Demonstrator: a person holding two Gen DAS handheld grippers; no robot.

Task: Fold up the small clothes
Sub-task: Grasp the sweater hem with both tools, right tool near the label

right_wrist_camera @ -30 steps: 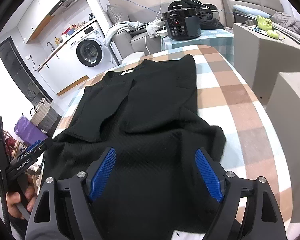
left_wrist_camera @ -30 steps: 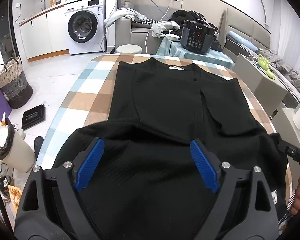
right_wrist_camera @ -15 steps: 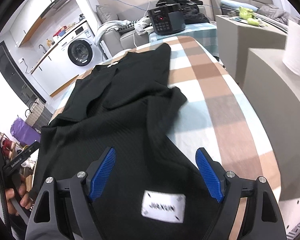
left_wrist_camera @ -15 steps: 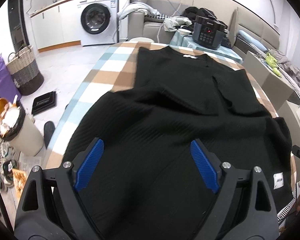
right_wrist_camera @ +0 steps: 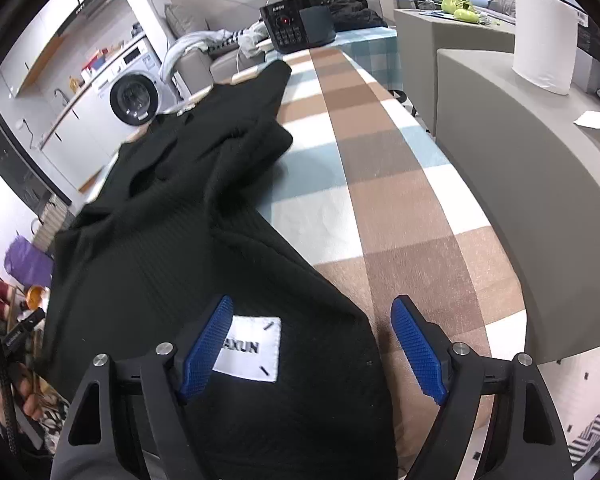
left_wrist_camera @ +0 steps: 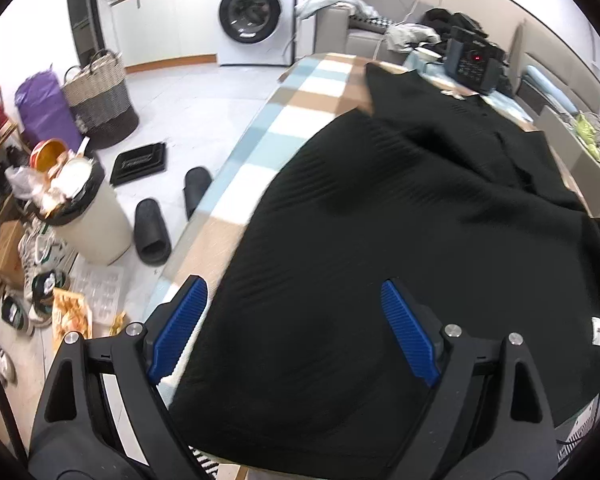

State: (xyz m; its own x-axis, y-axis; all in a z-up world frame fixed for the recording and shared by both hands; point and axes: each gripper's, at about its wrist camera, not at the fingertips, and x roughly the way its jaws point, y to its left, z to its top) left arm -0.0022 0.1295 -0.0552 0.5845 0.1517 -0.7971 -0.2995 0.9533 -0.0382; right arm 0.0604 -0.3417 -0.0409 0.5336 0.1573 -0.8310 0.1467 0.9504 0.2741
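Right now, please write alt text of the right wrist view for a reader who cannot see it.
The open right gripper hovers over the near hem of a black ribbed knit garment, which has a white sewn brand label and lies on a table with a checked brown, blue and white cloth. A white washing machine stands behind.

The white label [right_wrist_camera: 249,347] sat partly hidden behind the right gripper's [right_wrist_camera: 312,346] nine-o'clock finger, its first letters unreadable.
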